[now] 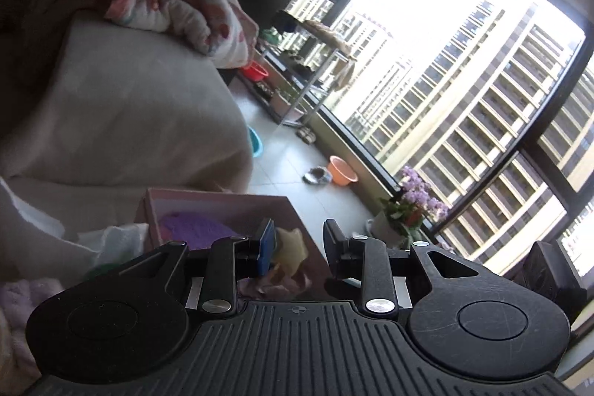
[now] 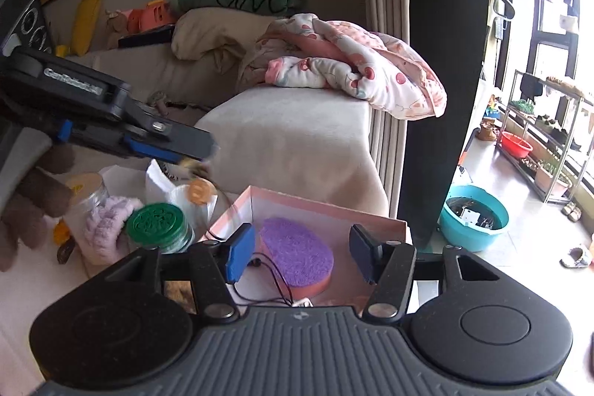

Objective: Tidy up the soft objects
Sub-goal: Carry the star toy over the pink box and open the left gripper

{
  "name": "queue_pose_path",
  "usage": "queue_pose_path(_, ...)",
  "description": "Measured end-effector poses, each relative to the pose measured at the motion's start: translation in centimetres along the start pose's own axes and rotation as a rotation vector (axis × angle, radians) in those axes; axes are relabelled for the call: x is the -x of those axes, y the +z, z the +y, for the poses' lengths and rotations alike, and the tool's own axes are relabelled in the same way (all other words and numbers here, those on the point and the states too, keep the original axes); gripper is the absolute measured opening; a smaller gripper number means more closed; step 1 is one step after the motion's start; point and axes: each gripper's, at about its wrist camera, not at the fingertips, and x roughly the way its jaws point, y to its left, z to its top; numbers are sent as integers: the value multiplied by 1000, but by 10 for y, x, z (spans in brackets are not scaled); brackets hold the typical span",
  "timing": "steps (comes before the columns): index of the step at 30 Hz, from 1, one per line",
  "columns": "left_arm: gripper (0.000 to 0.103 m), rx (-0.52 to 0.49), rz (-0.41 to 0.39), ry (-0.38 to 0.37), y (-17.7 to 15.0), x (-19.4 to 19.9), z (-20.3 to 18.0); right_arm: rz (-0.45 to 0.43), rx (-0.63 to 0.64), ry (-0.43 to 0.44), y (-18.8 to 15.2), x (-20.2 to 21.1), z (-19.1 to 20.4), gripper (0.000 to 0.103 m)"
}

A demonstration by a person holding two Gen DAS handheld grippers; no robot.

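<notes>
A pale surface stands before a beige sofa (image 2: 297, 136) and a tall window (image 1: 464, 99). The pink box (image 2: 326, 206) near its right edge holds a purple sponge (image 2: 297, 247). The right gripper (image 2: 300, 253), jaws spread, hovers above it. Only the left view shows the left gripper (image 1: 299, 244) pinching a yellowish soft piece (image 1: 291, 247); only the right shows a green-lidded jar (image 2: 159, 221).
</notes>
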Motion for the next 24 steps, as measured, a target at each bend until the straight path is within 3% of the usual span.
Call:
queue_pose_path(2,32,-55,22,49,-11,-12,-11,-2,23,-39,-7,7,0,57)
queue_pose_path(3,35,-80,39,33,-16,-18,-13,-5,32,-55,-11,11,-1,57)
queue_pose_path(5,34,-281,29,202,-29,-25,-37,-7,46,-81,-19,17,-1,57)
queue_pose_path(6,34,-351,21,201,-35,-27,-43,-7,54,-86,-24,19,-2,57)
queue_pose_path(8,35,-289,52,86,-39,-25,-39,-2,60,-85,-32,22,-2,58)
queue_pose_path(9,36,-273,53,77,-41,-21,-37,1,62,-84,-37,23,-2,58)
queue_pose_path(13,36,-374,-30,197,-53,19,-33,-1,77,-76,-56,28,3,58)
queue_pose_path(16,36,-297,-142,255,-52,83,-7,-15,88,-66,-68,31,10,60)
queue_pose_path(20,35,-142,-363,445,-51,178,43,-23,105,-28,-74,30,25,61)
queue_pose_path(22,35,-104,-369,532,-59,204,63,-18,97,5,-72,25,35,61)
queue_pose_path(24,35,-89,-294,574,-74,209,80,-3,86,37,-70,18,48,61)
